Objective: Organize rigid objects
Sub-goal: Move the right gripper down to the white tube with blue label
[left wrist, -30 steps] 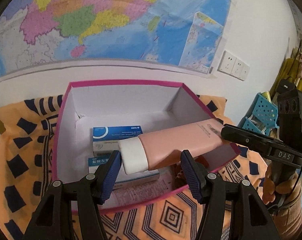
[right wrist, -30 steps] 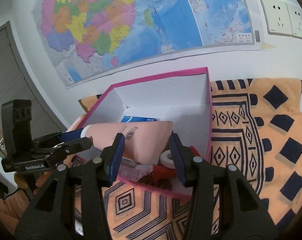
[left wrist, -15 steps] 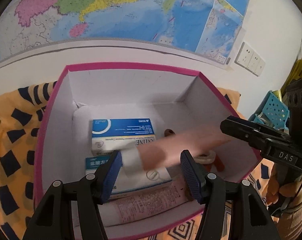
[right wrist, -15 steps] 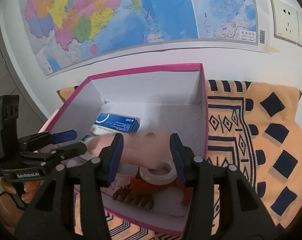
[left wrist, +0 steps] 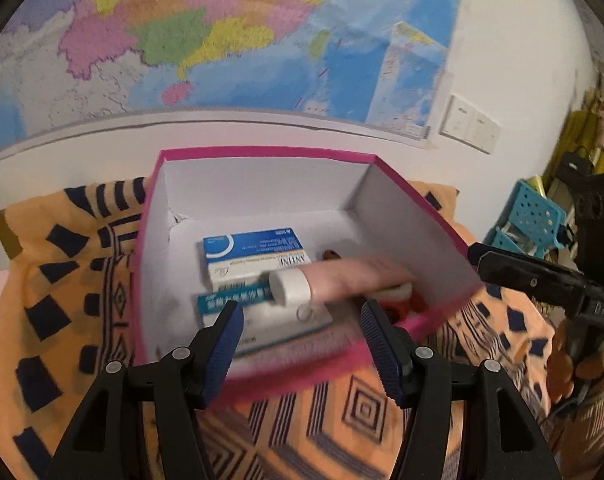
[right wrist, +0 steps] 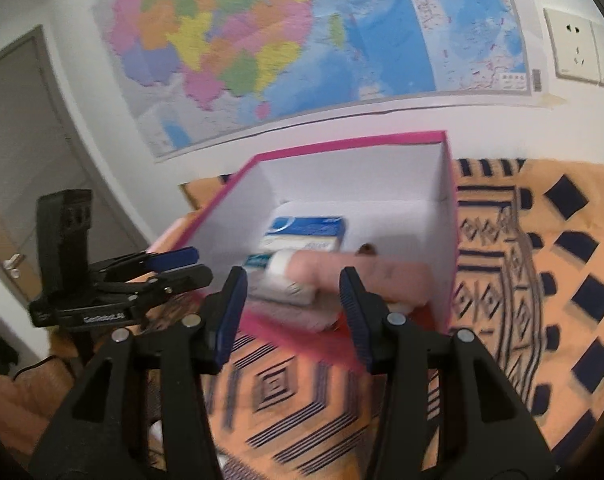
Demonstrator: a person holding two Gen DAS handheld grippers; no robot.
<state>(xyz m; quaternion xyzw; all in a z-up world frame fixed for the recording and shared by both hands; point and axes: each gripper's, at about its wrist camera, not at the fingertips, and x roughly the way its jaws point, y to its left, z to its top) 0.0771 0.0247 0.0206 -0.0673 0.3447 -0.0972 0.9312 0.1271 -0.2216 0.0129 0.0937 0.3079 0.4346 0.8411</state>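
L tool hung tilted down just outside the pink box's near rim, jaws spread, just opened a bit wider, nothing between the pads. R tool sat at the near-right rim, also spread & empty. Pink tube w/ white cap lay loose inside, across the blue-white cartons. Box stood on an orange patterned cloth by a white wall w/ map. Open cloth lay R of the box in the R view

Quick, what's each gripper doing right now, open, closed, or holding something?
Left gripper: open, holding nothing.
Right gripper: open, holding nothing; the pink tube lies in the box.
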